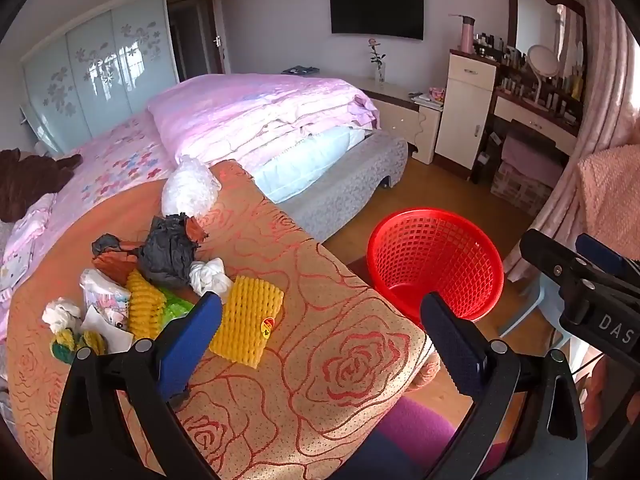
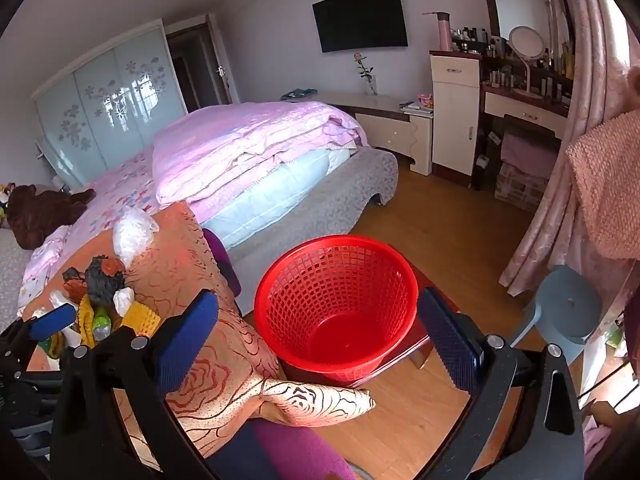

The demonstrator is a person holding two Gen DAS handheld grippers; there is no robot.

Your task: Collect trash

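Both hand-held grippers, left (image 1: 320,344) and right (image 2: 318,344), gape empty. The foam net (image 1: 248,322) looks light, soft, squashy: pinch its near edge, then drop it in the basket (image 1: 480,252).

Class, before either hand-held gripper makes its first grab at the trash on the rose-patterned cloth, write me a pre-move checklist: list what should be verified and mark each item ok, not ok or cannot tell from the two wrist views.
1. Left hand-held gripper open and empty: ok, jaws wide apart, nothing between them.
2. Right hand-held gripper open and empty: ok.
3. Red basket upright, mouth unobstructed: ok; it looks empty.
4. Trash within view of the left gripper: ok; the yellow foam net lies nearest, on the rose-patterned cloth.
5. Yellow foam net free of the pile: ok on its near side; its far edge meets the white crumpled tissue.
6. Basket standing steady: cannot tell; its base is partly hidden.
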